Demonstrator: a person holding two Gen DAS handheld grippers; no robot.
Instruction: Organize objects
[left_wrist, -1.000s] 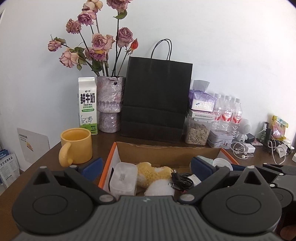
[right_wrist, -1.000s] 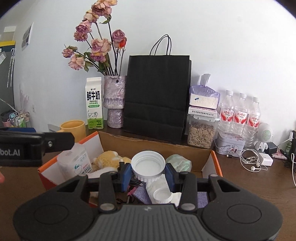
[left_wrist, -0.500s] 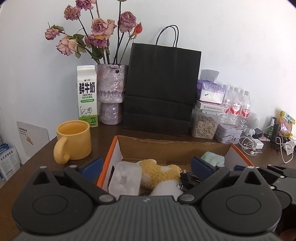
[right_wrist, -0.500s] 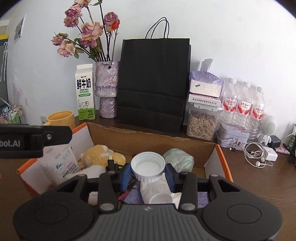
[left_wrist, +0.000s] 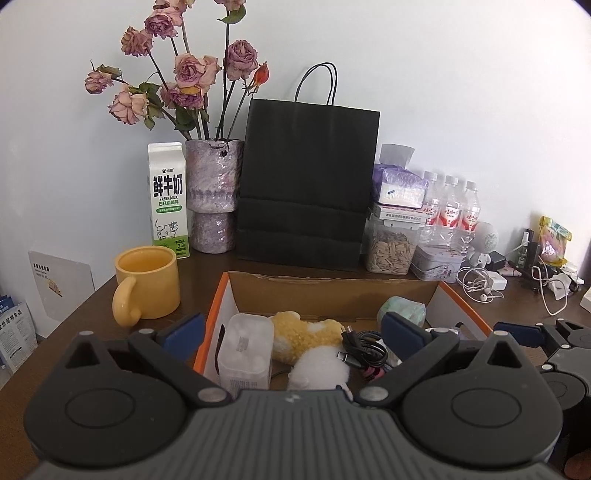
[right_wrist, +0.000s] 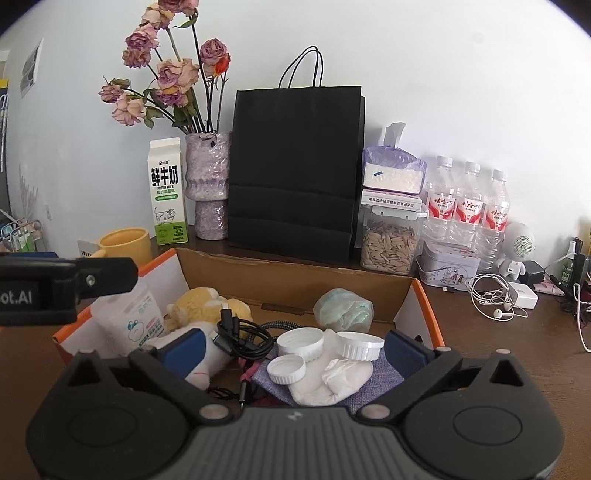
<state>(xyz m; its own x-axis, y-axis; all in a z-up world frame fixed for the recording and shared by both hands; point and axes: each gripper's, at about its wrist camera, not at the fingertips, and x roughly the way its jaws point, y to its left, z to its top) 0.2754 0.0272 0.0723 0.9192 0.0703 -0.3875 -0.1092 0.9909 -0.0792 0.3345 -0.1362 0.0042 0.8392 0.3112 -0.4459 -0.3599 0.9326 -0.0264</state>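
An open cardboard box (right_wrist: 295, 280) with orange edges holds a plush toy (right_wrist: 207, 306), a black cable (right_wrist: 240, 332), a green-white bundle (right_wrist: 343, 304), a plastic tub (right_wrist: 129, 321) and three white lids (right_wrist: 300, 345) on white cloth. My right gripper (right_wrist: 295, 350) hangs over those lids; its jaws are opening wide and the pads touch nothing. My left gripper (left_wrist: 293, 330) stands open over the box's (left_wrist: 332, 291) near left part, above the tub (left_wrist: 245, 350) and plush toy (left_wrist: 303, 332), holding nothing.
A yellow mug (left_wrist: 147, 284) stands left of the box. Along the wall are a milk carton (left_wrist: 168, 206), a vase of dried roses (left_wrist: 214, 199), a black paper bag (left_wrist: 306, 184), a seed jar (left_wrist: 391, 247), water bottles (left_wrist: 450, 214) and a tin (left_wrist: 437, 264). Earphones and chargers (left_wrist: 480, 284) clutter the right.
My right gripper let go of the white lid it held; its jaws spread wide and the lid now lies in the box among the other lids. The left gripper stays open.
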